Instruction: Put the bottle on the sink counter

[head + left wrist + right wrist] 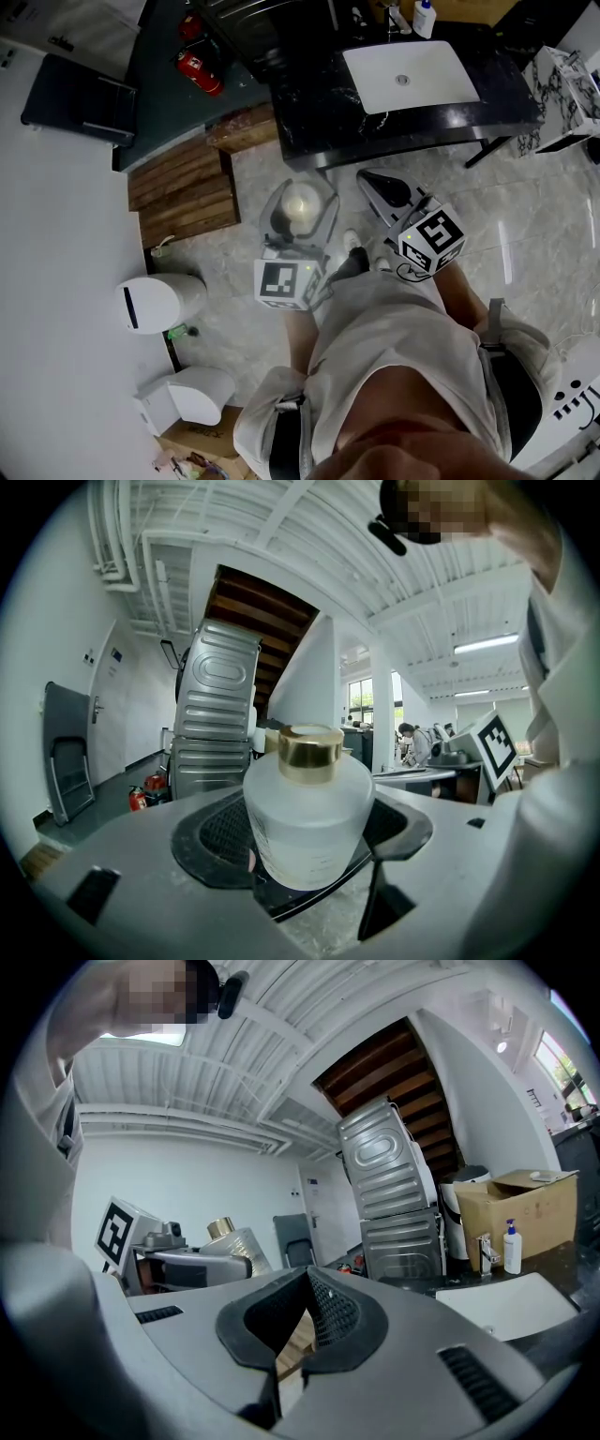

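Note:
A frosted white bottle (299, 205) with a gold cap is clamped in my left gripper (298, 214), held above the floor in front of the counter. In the left gripper view the bottle (307, 813) stands upright between the dark pads, its gold cap (309, 748) on top. My right gripper (378, 185) is just to the right of it, jaws shut with nothing between them. The right gripper view shows its pads (323, 1312) pressed together, with the bottle (236, 1244) off to the left. The black sink counter (319, 122) with its white basin (409, 75) lies ahead.
A soap dispenser (424, 17) and faucet stand behind the basin. Wooden steps (183, 187) and red fire extinguishers (199, 70) lie left of the counter. A white bin (159, 302) sits lower left. A marble-patterned box (567, 94) is at the right, and a cardboard box (520, 1208) sits on the counter.

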A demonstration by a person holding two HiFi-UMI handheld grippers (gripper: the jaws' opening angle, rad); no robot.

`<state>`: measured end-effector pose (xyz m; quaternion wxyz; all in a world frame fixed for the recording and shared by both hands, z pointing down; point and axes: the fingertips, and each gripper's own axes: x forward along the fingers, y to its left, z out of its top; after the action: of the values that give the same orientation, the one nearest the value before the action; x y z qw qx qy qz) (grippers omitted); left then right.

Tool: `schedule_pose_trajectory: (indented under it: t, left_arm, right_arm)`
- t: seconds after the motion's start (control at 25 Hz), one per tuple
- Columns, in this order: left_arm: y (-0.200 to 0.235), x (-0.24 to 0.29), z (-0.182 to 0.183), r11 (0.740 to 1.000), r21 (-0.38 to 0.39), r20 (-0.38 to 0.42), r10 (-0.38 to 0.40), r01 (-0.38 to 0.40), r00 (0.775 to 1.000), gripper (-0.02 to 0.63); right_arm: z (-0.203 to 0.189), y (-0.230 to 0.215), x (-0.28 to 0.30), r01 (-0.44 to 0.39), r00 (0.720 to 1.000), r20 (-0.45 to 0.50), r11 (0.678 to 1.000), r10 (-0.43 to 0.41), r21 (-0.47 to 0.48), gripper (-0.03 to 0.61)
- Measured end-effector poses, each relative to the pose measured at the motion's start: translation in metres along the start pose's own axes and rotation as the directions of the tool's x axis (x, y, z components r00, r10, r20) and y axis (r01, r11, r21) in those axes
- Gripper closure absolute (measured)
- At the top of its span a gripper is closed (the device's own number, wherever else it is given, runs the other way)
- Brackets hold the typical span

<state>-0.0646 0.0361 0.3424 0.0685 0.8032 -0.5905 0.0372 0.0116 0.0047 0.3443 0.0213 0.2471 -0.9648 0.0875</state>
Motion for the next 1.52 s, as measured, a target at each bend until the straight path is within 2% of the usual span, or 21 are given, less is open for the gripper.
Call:
schedule_pose_trajectory:
  t: [0.36,0.96,1.52]
  left_arm:
    - [0.034,0.025,0.014,0.999,0.004,0.009,-0.044,0.044,0.999,0.285]
    - [0.086,0.051,0.015,0.992,0.006,0.014,-0.128,0.128,0.992,0.285]
    - [0.111,0.060,0.006,0.990,-0.027,0.007,-0.137,0.137,0.991,0.285]
  right_arm:
    - [0.007,-0.013,0.036,0.048,0.999,-0.003,0.999,-0.048,0.006,0.581]
    - [0.007,-0.025,0.087,0.137,0.991,-0.010,0.991,-0.137,0.007,0.581]
    - [0.002,-0.026,0.112,0.147,0.988,-0.044,0.989,-0.147,0.005,0.581]
